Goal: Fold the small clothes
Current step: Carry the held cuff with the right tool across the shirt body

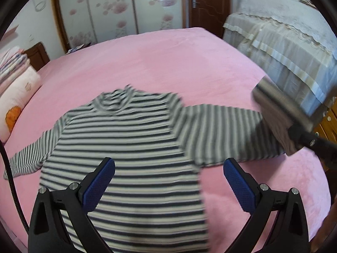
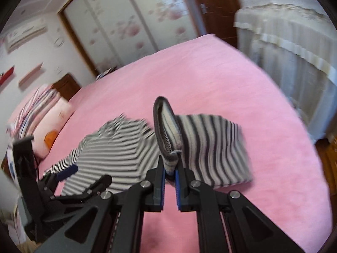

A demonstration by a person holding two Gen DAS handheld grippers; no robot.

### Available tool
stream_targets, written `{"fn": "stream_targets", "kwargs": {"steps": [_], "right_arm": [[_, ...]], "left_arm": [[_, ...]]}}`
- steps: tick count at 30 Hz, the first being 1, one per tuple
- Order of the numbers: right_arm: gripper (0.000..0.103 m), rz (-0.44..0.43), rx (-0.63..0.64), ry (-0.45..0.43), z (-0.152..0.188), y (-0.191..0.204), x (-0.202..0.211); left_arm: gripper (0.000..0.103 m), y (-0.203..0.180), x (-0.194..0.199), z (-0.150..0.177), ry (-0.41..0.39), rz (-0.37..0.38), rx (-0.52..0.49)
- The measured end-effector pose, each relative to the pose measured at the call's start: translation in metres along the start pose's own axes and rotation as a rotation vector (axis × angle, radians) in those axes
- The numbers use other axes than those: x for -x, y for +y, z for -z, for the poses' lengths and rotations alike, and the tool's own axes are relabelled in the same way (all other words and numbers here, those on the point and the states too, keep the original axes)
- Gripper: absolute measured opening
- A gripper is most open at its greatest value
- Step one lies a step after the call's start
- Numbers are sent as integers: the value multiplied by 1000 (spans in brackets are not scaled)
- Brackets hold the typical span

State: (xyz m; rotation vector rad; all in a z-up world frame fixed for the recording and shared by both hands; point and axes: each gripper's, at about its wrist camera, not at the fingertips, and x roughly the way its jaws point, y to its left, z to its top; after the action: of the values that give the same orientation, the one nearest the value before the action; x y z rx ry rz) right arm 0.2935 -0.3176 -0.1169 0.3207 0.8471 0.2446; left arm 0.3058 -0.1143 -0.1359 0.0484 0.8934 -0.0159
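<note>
Your right tool (image 2: pixel 170 174) is clamped nearly shut on the cuff (image 2: pixel 166 130) of the striped top (image 1: pixel 130 147), its blue pads pinching the gathered end of the sleeve. The cuff stands upright just ahead of the pads, and the sleeve (image 2: pixel 212 147) drapes away to the right of the tool, partly raised off the pink bed (image 1: pixel 168 63). Gripping at the cuff gives you control of the whole sleeve length, which I judge suits carrying it across the body for the first fold.

Your left tool (image 1: pixel 169 181) stands wide open with nothing between its pads. It hovers above the lower body of the top, one pad over the fabric, the other over bare bed beyond the hem edge. That placement looks ready to pin or take the body.

The top lies face up ahead of the left tool, collar (image 1: pixel 118 103) farthest from it, the other sleeve (image 1: pixel 27 160) spread flat to the left. Both views are blurred; fine creases cannot be assessed. No fold is completed.
</note>
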Motion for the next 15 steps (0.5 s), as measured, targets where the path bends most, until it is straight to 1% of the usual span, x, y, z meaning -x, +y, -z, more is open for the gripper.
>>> {"fn": "stream_targets", "kwargs": {"steps": [3,8,11,15], "right_arm": [[8,-35,28,57,16,29,-30],[8,-42,94,135,46,66,-76],[8,-42,134,181,66,82,-98],[8,-18,190,230,87,92,-119]], "left_arm": [[102,33,-7,10,27,5,28],[102,79,-28,35,98,41,92],[101,93,-39,49,134,71,122],[99,99,-50,60,167,120,137]]}}
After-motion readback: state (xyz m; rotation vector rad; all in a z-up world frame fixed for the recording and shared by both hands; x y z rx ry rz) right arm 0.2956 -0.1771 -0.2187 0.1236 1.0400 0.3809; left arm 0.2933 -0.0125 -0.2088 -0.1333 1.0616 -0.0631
